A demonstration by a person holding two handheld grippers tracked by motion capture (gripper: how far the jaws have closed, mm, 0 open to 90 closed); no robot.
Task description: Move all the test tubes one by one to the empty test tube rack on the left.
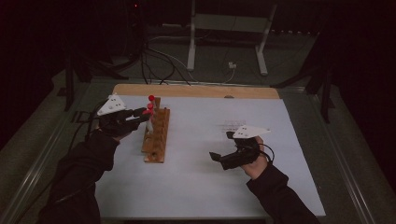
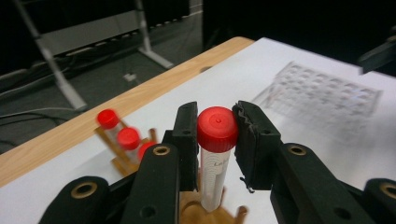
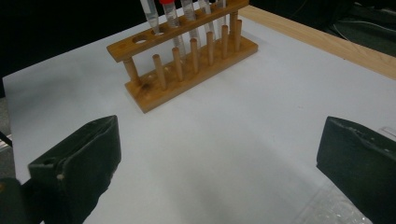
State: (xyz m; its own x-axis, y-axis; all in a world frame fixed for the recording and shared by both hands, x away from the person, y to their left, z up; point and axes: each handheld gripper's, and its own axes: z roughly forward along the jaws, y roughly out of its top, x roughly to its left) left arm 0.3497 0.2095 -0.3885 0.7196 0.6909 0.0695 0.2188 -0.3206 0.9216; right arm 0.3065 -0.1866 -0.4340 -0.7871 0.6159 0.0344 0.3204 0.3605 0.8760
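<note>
- Red-capped clear plastic tube (image 2: pixel 215 158) stands nearly upright between the jaws of your left gripper (image 2: pixel 215 140); its long axis runs vertically, cap at the top, tapered lower end pointing down toward the light-brown wooden tube rack (image 1: pixel 157 135).
- In the left gripper view, the red screw cap sits level with the jaw tips. The left jaw pad touches the cap's side; the right pad sits against or just beside the other side. Whether the tube's lower end rests in a rack hole cannot be told.
- Your left gripper's jaws are set narrow, closed about the tube at the cap.
- In the high view, your left gripper reaches the far end of the rack from the left, and the rack lies lengthwise, front to back, on the white table surface (image 1: pixel 201 177).
- Further red-capped tubes (image 2: pixel 122 133) stand in the rack beyond the held tube, blurred in the left gripper view.
- Your right gripper (image 1: pixel 223 159) is held over the table well apart from the rack, on the right side. Its jaws stand wide apart with nothing between them, as the right gripper view shows.
- A clear plastic multi-well tray (image 2: pixel 327 100) lies flat on the table just beyond your right gripper.
</note>
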